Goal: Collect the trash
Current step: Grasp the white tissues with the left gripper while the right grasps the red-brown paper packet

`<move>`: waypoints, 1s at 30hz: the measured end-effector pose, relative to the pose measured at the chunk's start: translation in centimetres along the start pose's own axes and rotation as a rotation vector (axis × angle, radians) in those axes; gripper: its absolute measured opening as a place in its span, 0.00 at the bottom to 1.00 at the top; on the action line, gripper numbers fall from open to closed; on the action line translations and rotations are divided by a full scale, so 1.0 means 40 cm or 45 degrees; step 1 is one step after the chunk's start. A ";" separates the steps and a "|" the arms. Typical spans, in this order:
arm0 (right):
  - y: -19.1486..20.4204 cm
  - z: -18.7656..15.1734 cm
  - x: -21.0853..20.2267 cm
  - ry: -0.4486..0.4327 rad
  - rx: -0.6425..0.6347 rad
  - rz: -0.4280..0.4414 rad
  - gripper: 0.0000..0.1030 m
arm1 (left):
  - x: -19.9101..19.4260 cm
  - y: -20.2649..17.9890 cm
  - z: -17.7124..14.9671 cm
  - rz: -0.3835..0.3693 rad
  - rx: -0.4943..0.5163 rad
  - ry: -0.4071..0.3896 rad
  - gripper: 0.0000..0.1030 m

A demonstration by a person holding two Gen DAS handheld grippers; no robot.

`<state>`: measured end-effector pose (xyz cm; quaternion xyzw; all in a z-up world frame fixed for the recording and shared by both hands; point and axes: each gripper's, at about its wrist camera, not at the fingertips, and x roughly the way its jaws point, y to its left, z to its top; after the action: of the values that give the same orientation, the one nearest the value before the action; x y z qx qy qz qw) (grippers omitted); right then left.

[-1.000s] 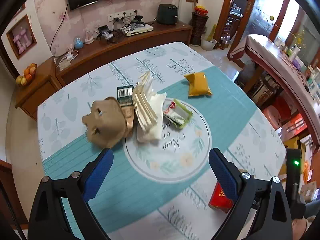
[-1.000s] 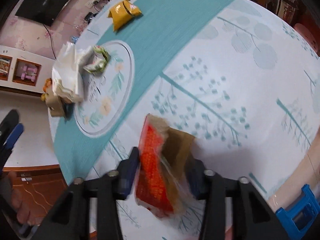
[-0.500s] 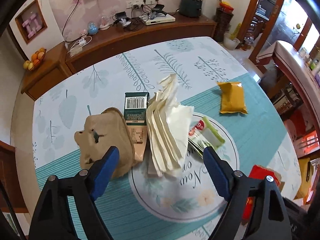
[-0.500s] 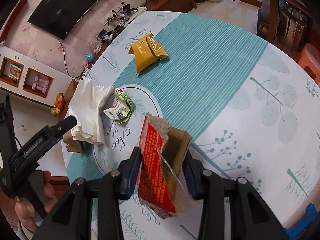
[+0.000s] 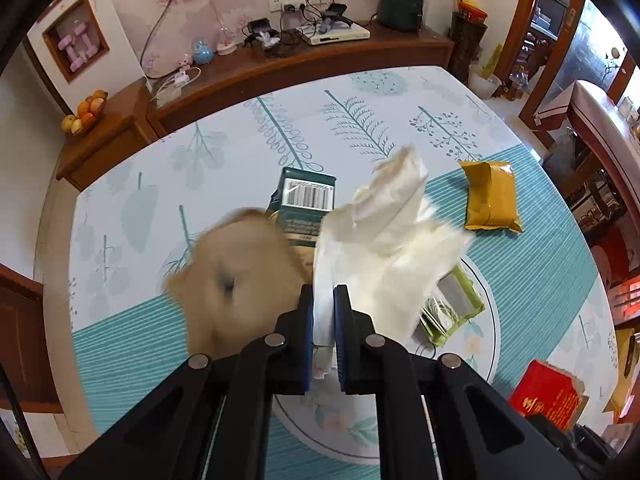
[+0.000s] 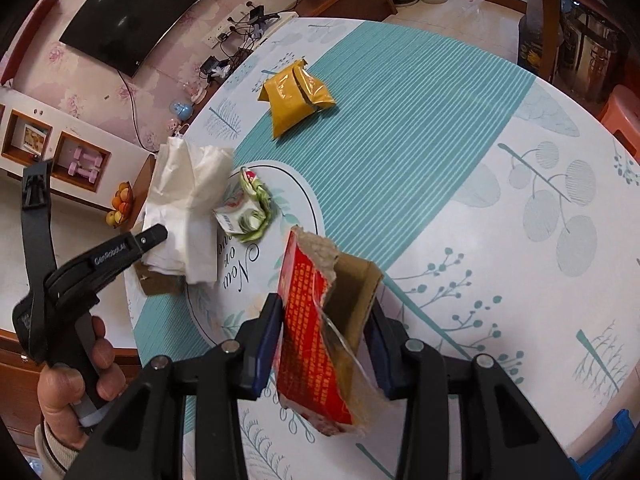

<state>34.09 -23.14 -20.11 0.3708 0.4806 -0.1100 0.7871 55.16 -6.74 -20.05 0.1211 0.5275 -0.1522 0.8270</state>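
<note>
The left gripper [image 5: 324,312], wide open over the table a second ago, has dropped onto the pile of white tissue paper [image 5: 384,240] and clamped down; its blue jaws now pinch a fold of the paper at the pile's near edge. A crumpled brown paper bag [image 5: 236,276], at about nine o'clock from the pinch, looks blurred (probably nudged by the closing jaw). The right gripper [image 6: 324,344] is as before, jaws part open and pressed against a torn red carton [image 6: 312,340] held above the tablecloth [image 6: 500,220]. A yellow packet [image 6: 296,96] at twelve o'clock and a green wrapper [image 6: 248,216] await collection. The tissue seems ready to lift.
</note>
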 end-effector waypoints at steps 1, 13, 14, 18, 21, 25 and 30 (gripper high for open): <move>-0.001 -0.001 -0.006 -0.003 -0.002 0.006 0.39 | -0.010 -0.002 -0.008 0.009 0.008 -0.011 0.06; -0.043 -0.055 -0.107 0.013 -0.055 0.073 0.39 | -0.247 -0.012 -0.174 -0.051 0.005 -0.093 0.04; -0.051 -0.063 -0.118 0.023 -0.066 0.079 0.39 | -0.270 -0.019 -0.193 -0.056 0.002 -0.098 0.04; -0.074 -0.090 -0.170 0.046 -0.123 0.105 0.38 | -0.359 -0.058 -0.275 -0.070 -0.011 -0.120 0.04; -0.099 -0.116 -0.219 0.060 -0.193 0.141 0.38 | -0.422 -0.098 -0.340 -0.075 -0.031 -0.143 0.04; -0.144 -0.155 -0.270 0.098 -0.290 0.179 0.38 | -0.491 -0.160 -0.438 -0.059 -0.074 -0.162 0.04; -0.223 -0.220 -0.325 0.177 -0.428 0.238 0.38 | -0.549 -0.234 -0.583 -0.018 -0.181 -0.169 0.04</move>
<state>16.74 -25.72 -15.81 0.2839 0.5088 0.0711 0.8096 23.40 -4.23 -10.09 0.0481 0.4816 -0.1278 0.8657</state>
